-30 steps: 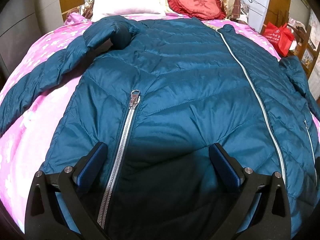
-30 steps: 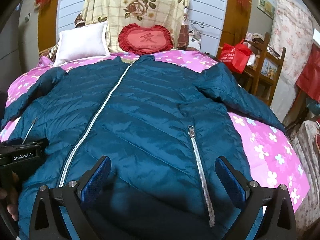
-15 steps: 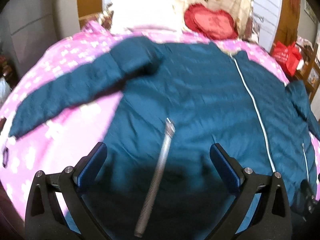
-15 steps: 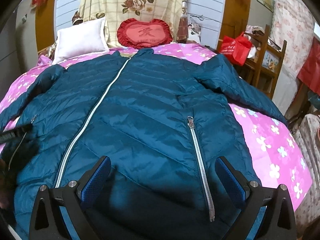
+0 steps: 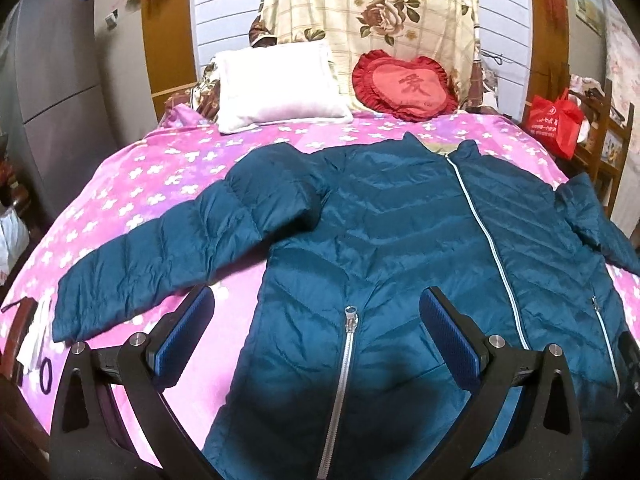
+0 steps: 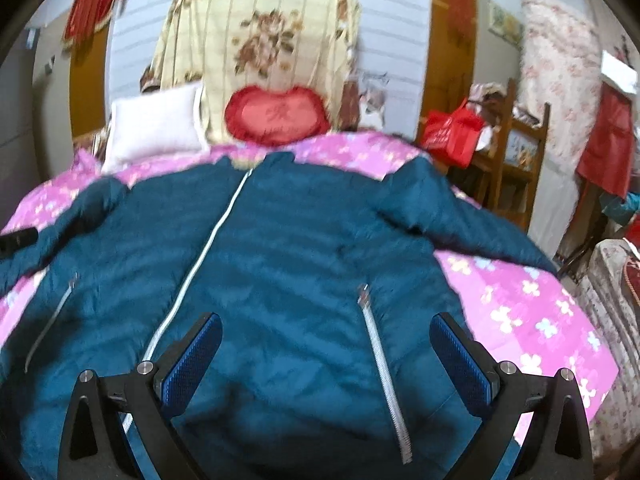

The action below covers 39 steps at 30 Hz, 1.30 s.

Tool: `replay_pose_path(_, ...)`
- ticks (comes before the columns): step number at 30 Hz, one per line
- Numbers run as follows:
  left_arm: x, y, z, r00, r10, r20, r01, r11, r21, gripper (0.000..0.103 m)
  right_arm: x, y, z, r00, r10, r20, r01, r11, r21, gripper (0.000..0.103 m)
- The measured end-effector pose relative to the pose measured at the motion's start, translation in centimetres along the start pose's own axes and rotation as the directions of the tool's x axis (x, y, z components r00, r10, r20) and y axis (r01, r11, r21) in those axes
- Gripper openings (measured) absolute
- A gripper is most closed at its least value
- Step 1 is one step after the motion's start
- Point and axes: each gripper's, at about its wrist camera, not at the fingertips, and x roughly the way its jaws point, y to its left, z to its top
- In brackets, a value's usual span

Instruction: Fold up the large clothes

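A large teal quilted jacket [image 5: 392, 240] lies front up and zipped on a pink flowered bedspread [image 5: 120, 184]. Its left sleeve [image 5: 168, 256] stretches out to the left; its right sleeve [image 6: 460, 220] stretches out to the right. My left gripper [image 5: 316, 332] is open and empty above the hem, by the left pocket zipper [image 5: 340, 380]. My right gripper [image 6: 326, 356] is open and empty above the hem, near the right pocket zipper [image 6: 384, 376]. The jacket also shows in the right wrist view [image 6: 280, 260], blurred.
A white pillow [image 5: 276, 84] and a red heart cushion [image 5: 404, 84] lean at the head of the bed. A red bag [image 5: 556, 124] sits on wooden shelves at the right. A grey cabinet [image 5: 52, 80] stands at the left. The bed's left edge holds small items [image 5: 36, 344].
Both grippers have pulled back and up from the jacket; more of the bed and the sleeves shows. The left one also shifted left. Both stayed open.
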Motion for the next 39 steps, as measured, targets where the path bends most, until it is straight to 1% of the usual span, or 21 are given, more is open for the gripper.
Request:
replay_pose_path(3,0.1,-0.1,0.0,1.0,0.003,-0.001,-0.003,1.0,-0.004,0.103,0.3,-0.1,0.1,1.0,-0.005,-0.02,0.005,1.0,-0.002,0.103)
replay_pose_path(9,0.5,0.4,-0.1,1.0,0.007,-0.005,-0.007,1.0,-0.01,0.103,0.4,0.1,0.2,1.0,-0.007,-0.017,0.007,1.0,-0.011,0.103)
replay_pose_path(14,1.1,1.7,-0.1,1.0,0.011,-0.01,-0.011,1.0,-0.024,0.103,0.5,0.1,0.1,1.0,-0.012,-0.017,0.012,1.0,-0.011,0.103)
replay_pose_path(17,1.6,3.9,-0.4,1.0,0.008,-0.02,-0.009,0.999,-0.044,0.103,0.8,0.1,0.0,1.0,-0.018,-0.025,0.017,1.0,-0.013,0.103)
replay_pose_path(21,2.2,9.8,-1.0,0.995,0.098,-0.033,-0.1,0.993,-0.068,0.103,1.4,-0.1,-0.1,0.999,-0.007,-0.046,0.007,1.0,0.006,0.103)
replay_pose_path(23,2.8,13.6,-1.3,0.985,0.161,-0.058,-0.166,0.982,-0.092,0.103,1.5,0.1,-0.1,0.999,-0.004,-0.049,0.004,1.0,0.003,0.103)
replay_pose_path(24,3.0,16.2,-1.3,0.976,0.204,-0.074,-0.212,0.97,-0.116,0.103,1.6,0.1,-0.1,0.999,-0.004,-0.051,0.004,1.0,0.0,0.103)
replay_pose_path(26,3.2,19.6,-1.6,0.963,0.253,-0.094,-0.265,0.951,-0.156,0.103,1.7,0.3,-0.1,0.998,-0.006,-0.056,0.005,1.0,-0.008,0.103)
replay_pose_path(29,3.5,24.8,-2.1,0.934,0.332,-0.131,-0.354,0.91,-0.216,0.103,1.9,0.4,-0.1,0.998,-0.005,-0.063,0.004,1.0,-0.009,0.103)
replay_pose_path(31,4.4,27.3,-3.0,0.913,0.365,-0.181,-0.401,0.884,-0.242,0.102,1.9,0.3,-0.2,0.998,-0.003,-0.068,0.003,1.0,-0.005,0.103)
replay_pose_path(32,5.2,28.6,-3.5,0.903,0.37,-0.219,-0.42,0.868,-0.265,0.102,2.0,0.2,-0.2,0.998,-0.005,-0.07,0.005,1.0,-0.002,0.103)
replay_pose_path(33,5.9,29.7,-4.1,0.898,0.357,-0.258,-0.424,0.858,-0.289,0.101,2.1,0.1,-0.2,0.997,-0.006,-0.075,0.005,1.0,-0.001,0.103)
replay_pose_path(34,6.5,30.3,-4.5,0.895,0.339,-0.289,-0.422,0.854,-0.304,0.095,2.1,0.1,-0.2,0.997,-0.006,-0.08,0.006,1.0,0.001,0.103)
replay_pose_path(35,7.4,30.9,-4.9,0.893,0.311,-0.327,-0.413,0.855,-0.315,0.091,2.2,0.1,-0.3,0.996,-0.006,-0.084,0.006,1.0,0.003,0.103)
replay_pose_path(36,8.7,31.3,-5.4,0.887,0.271,-0.374,-0.399,0.858,-0.324,0.082,2.2,0.0,-0.3,0.996,-0.007,-0.084,0.007,1.0,0.003,0.103)
replay_pose_path(37,9.4,31.5,-5.6,0.887,0.242,-0.395,-0.383,0.861,-0.334,0.08,2.2,0.0,-0.3,0.996,-0.01,-0.083,0.01,1.0,0.002,0.103)
replay_pose_path(38,10.0,31.4,-5.7,0.89,0.21,-0.404,-0.362,0.865,-0.347,0.08,2.2,0.0,-0.3,0.996,-0.012,-0.084,0.012,1.0,0.0,0.103)
replay_pose_path(39,10.4,31.3,-5.7,0.892,0.209,-0.4,-0.358,0.868,-0.344,0.079,2.2,-0.1,-0.3,0.996,-0.014,-0.086,0.014,1.0,-0.001,0.103)
